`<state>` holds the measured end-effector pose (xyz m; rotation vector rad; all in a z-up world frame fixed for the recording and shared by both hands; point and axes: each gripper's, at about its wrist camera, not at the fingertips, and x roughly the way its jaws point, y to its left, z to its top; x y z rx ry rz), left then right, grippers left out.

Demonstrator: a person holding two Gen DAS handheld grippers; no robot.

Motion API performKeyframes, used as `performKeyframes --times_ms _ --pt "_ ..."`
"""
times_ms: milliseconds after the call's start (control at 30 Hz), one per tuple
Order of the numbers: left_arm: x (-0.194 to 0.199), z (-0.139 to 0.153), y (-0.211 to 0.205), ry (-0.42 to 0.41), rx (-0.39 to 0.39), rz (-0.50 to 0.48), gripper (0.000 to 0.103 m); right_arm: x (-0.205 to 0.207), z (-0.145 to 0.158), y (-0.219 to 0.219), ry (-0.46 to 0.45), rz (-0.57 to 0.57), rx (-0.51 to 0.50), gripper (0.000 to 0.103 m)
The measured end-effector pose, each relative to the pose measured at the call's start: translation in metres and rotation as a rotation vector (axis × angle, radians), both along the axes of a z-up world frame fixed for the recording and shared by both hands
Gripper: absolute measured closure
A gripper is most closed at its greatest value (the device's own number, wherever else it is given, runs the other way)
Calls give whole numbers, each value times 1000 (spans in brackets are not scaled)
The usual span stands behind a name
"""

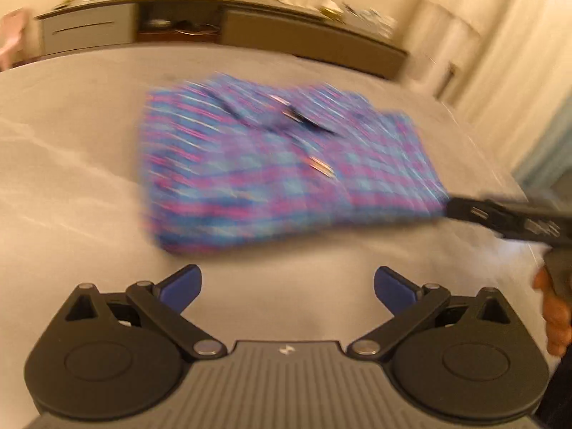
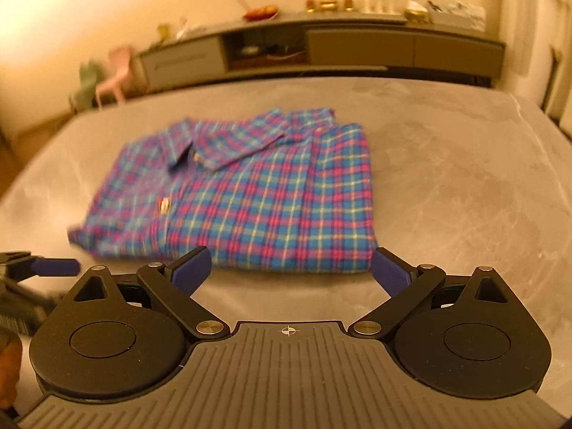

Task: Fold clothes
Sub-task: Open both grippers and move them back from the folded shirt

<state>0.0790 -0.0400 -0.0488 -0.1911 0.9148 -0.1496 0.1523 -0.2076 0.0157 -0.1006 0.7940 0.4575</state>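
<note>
A blue and pink plaid shirt [image 2: 250, 196] lies folded into a neat rectangle on the grey table [image 2: 464, 186], collar up and away from me. It also shows, blurred, in the left wrist view [image 1: 279, 164]. My right gripper [image 2: 290, 271] is open and empty, just short of the shirt's near edge. My left gripper [image 1: 287, 289] is open and empty, a little back from the shirt. The right gripper's black body [image 1: 507, 218] shows at the shirt's right corner in the left wrist view. The left gripper's blue finger [image 2: 53, 266] shows at far left in the right wrist view.
A long low cabinet [image 2: 321, 50] with dishes and glassware on top stands beyond the table's far edge. A pink chair [image 2: 114, 71] stands at the far left. Curtains [image 1: 482, 35] hang at the right. The table [image 1: 71, 164] spreads wide around the shirt.
</note>
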Motion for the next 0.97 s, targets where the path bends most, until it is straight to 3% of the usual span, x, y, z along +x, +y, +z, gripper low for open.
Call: performKeyframes --times_ms 100,233,367,967 --pt "-1 -1 -37 7 9 -60 0 -4 -4 8 -14 21 -54 9" --pt "0 9 -49 -14 52 -38 0 -5 -4 11 -30 16 -85 9" --pt "0 14 -55 -16 136 -7 0 -8 3 8 -29 26 -54 9" --pt "-4 23 -72 -22 105 19 0 -14 18 0 -75 13 -66 9"
